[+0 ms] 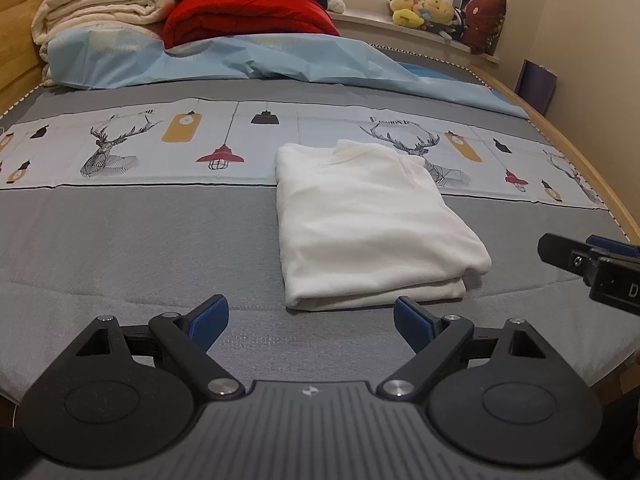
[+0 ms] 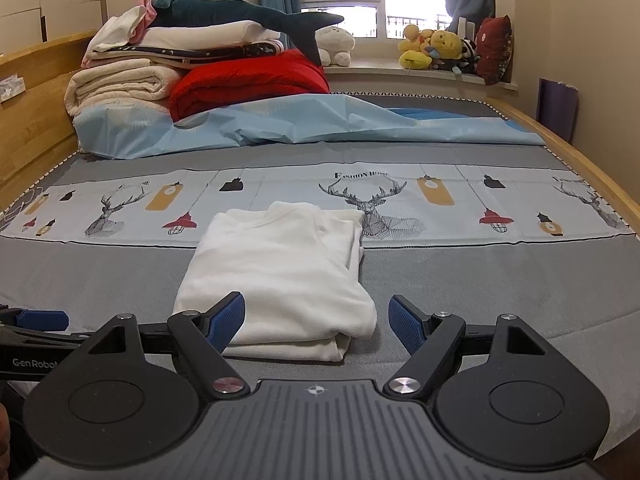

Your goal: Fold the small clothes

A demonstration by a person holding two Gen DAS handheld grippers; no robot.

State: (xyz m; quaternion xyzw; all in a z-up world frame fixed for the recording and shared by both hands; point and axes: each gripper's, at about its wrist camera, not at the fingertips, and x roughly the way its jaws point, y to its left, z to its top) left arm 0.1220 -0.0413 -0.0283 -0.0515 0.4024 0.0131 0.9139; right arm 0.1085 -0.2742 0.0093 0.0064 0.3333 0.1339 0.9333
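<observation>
A white garment [image 1: 368, 220] lies folded into a neat rectangle on the grey bed cover [image 1: 140, 248]; it also shows in the right wrist view [image 2: 280, 276]. My left gripper [image 1: 310, 322] is open and empty, just short of the garment's near edge. My right gripper [image 2: 316, 322] is open and empty, its left blue pad [image 2: 228, 322] in front of the garment's near left corner. The right gripper shows at the right edge of the left wrist view [image 1: 592, 260]. The left gripper's tip shows at the left edge of the right wrist view [image 2: 36, 320].
Folded blankets, a red quilt [image 1: 248, 16] and a light blue sheet [image 1: 240, 60] are piled at the far end of the bed. Plush toys [image 2: 436, 50] sit on the windowsill. A wooden bed frame [image 2: 32, 128] runs along the left and right sides.
</observation>
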